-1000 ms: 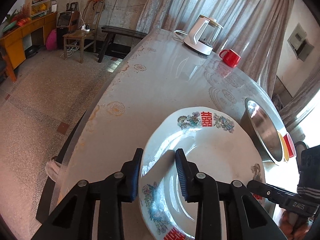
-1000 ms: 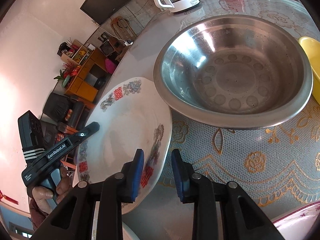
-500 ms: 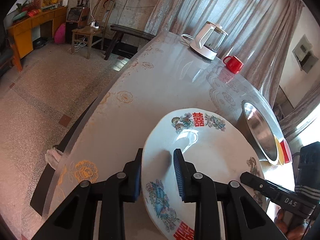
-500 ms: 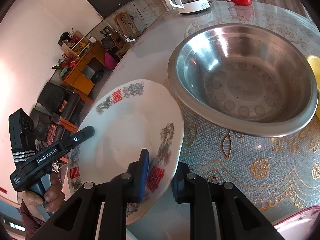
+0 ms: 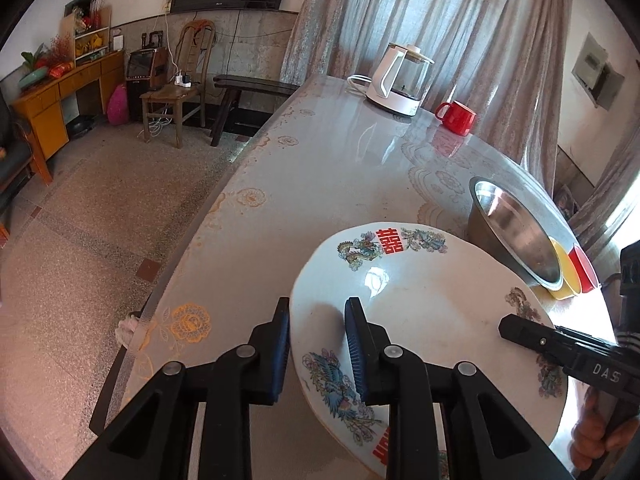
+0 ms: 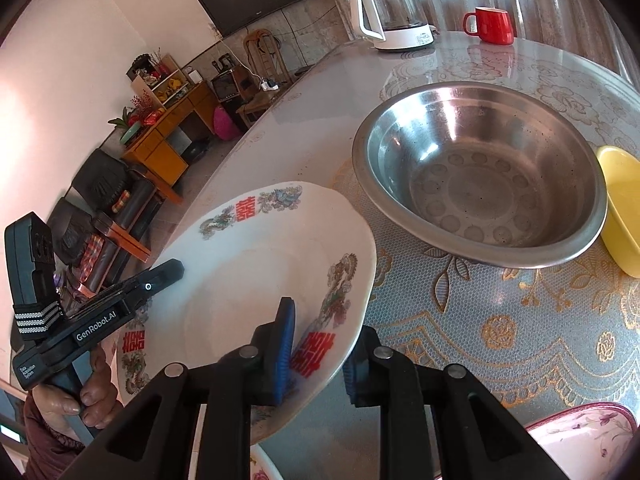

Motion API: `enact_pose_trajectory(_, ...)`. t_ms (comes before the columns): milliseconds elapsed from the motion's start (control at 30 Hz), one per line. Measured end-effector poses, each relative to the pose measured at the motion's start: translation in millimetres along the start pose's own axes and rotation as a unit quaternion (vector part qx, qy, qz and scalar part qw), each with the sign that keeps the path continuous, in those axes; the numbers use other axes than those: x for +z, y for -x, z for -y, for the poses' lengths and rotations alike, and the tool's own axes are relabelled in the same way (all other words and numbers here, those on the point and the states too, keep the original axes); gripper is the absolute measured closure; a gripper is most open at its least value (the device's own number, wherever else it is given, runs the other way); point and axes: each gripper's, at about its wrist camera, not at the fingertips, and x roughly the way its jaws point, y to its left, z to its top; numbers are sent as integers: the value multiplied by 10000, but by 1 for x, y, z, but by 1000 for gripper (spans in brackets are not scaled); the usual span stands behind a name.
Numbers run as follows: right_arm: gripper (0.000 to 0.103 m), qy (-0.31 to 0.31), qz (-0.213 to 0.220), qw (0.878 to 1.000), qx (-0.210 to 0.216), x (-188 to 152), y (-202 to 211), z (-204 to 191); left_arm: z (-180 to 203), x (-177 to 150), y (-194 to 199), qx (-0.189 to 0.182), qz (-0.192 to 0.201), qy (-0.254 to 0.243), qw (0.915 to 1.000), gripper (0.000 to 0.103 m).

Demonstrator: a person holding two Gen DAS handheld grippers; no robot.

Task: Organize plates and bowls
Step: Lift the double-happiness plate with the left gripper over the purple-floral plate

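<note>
Over the table edge, left wrist view:
Plate position: the plate (image 5: 432, 312) is lifted and tilted above the table (image 5: 340, 168), near its edge toward the floor.
Left gripper (image 5: 316, 344): my jaws have just been closing and straddle the plate's left rim, one pad under it, one on its face; I read this as a grip.
Other side: my right gripper (image 5: 532, 336) reaches in across the opposite rim, so the plate hangs between my two hands.
Open room: bare table ahead; the steel bowl (image 5: 516, 236) sits to the right with a yellow bowl (image 5: 564, 276) behind it.

Right wrist view:
Right gripper (image 6: 320, 344): jaws narrowed and clamped on the plate's (image 6: 260, 272) near rim beside the red character.
Key relation: the steel bowl (image 6: 480, 176) lies ahead and right of the plate, close to its raised rim.
Judgement: both hands are equally committed; moving right means clearing that bowl's rim.
Tight spots: another dish (image 6: 580, 432) at my lower right; the kettle (image 6: 392, 12) and red mug (image 6: 492, 26) are well apart.
</note>
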Motion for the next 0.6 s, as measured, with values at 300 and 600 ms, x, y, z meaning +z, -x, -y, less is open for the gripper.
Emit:
enact_pose_trajectory(300,83,79,180,9998,52,-10,17,0,11,-13,19,-33,209,-185,9996,77)
enact_pose_trajectory(600,83,-83,210,9997,-40,-20,30,16,26,-23,26,-198,285,-247,9991,77)
